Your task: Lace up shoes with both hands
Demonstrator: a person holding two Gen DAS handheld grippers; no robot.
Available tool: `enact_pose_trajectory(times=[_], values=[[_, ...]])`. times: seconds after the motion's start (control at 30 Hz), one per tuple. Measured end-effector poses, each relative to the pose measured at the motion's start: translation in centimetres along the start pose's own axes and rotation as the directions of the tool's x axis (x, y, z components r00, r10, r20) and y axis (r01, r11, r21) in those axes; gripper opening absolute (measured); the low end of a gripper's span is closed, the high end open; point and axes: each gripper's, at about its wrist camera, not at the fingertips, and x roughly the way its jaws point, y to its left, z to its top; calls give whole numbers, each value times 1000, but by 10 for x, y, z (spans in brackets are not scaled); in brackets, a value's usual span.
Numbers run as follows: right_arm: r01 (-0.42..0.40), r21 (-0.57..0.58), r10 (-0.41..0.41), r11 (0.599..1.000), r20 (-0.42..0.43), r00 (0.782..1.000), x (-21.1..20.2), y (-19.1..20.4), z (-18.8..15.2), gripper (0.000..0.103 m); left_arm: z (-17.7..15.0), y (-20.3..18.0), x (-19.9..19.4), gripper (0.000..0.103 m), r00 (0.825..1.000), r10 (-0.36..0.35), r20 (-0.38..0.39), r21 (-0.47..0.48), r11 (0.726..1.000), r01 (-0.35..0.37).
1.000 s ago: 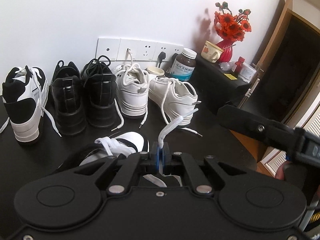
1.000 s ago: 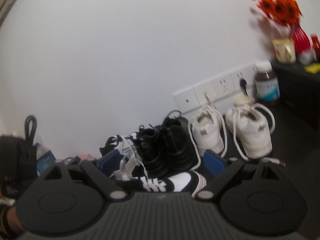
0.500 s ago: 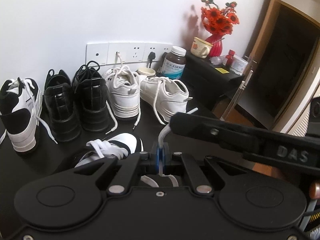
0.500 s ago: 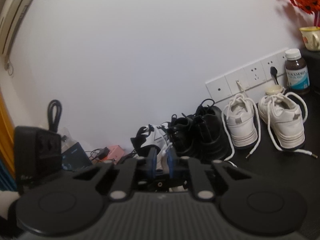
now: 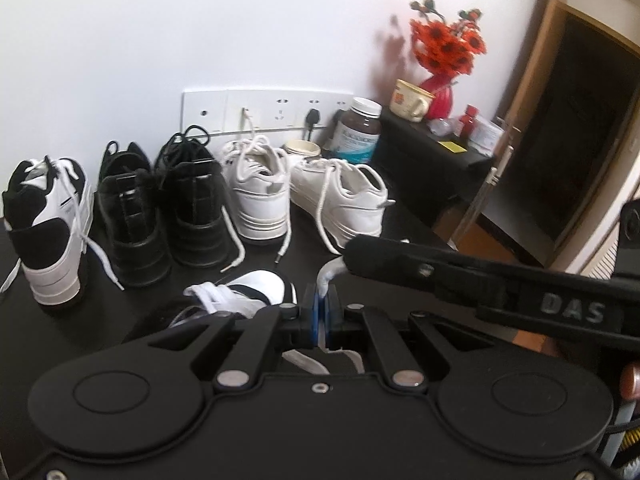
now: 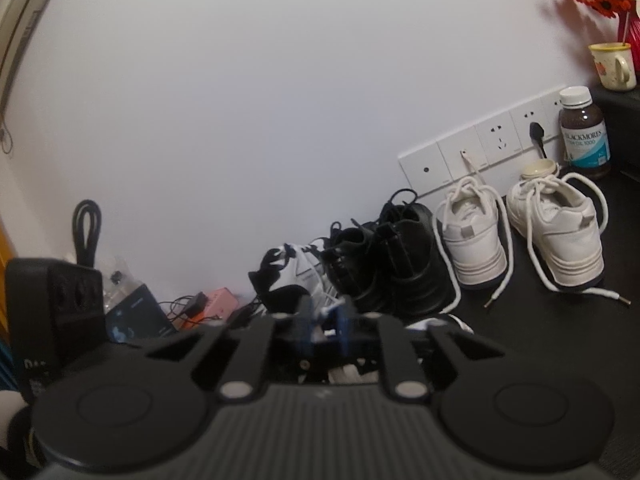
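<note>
We hold the left gripper (image 5: 321,312) pinched tight on a white shoelace (image 5: 329,276), which rises from between the blue pads and bends toward the right gripper (image 6: 323,320). That lace belongs to the black-and-white shoe (image 5: 256,290) lying just in front of the left gripper on the dark table (image 5: 48,328). The right gripper reaches across from the right in the left view, its tip at the lace's upper end. In its own view its jaws stand a little apart and are opening, with a bit of white lace between the pads; we cannot tell if they press on it. Behind the shoe, along the wall, stand another black-and-white shoe (image 5: 48,216), two black shoes (image 5: 160,208) and two white shoes (image 5: 304,196). Beyond the white shoes stands a brown bottle (image 5: 358,130).
</note>
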Motion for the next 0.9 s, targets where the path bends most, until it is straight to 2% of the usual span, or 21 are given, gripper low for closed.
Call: enact_pose_trajectory(times=[0.23, 0.43, 0.47, 0.5, 0.53, 0.7, 0.9], values=[[-31, 1, 31, 1000, -33, 999, 0, 1, 0, 20, 1, 4, -1, 3, 1000, 23, 7, -13, 1000, -23], [-49, 12, 49, 999, -38, 998, 2, 2, 0, 20, 0, -4, 0, 3, 1000, -7, -9, 31, 1000, 7], [-51, 16, 52, 999, -33, 998, 2, 2, 1, 18, -1, -5, 0, 3, 1000, -8, -9, 41, 999, 8], [-53, 19, 53, 998, -27, 998, 1, 2, 1, 8, -1, -6, 0, 3, 1000, -10, -10, 46, 999, 10], [-55, 22, 56, 998, -22, 998, 1, 1, 2, 3, -1, -7, 0, 3, 1000, -11, -12, 49, 999, 12], [-49, 44, 49, 998, 1, 999, -1, -1, 4, 3, -3, -11, 1, 3, 999, -29, -20, 70, 997, 31], [-44, 85, 43, 995, 7, 999, 1, -6, 5, 3, -6, -25, 1, 2, 998, -67, -20, 142, 987, 69]])
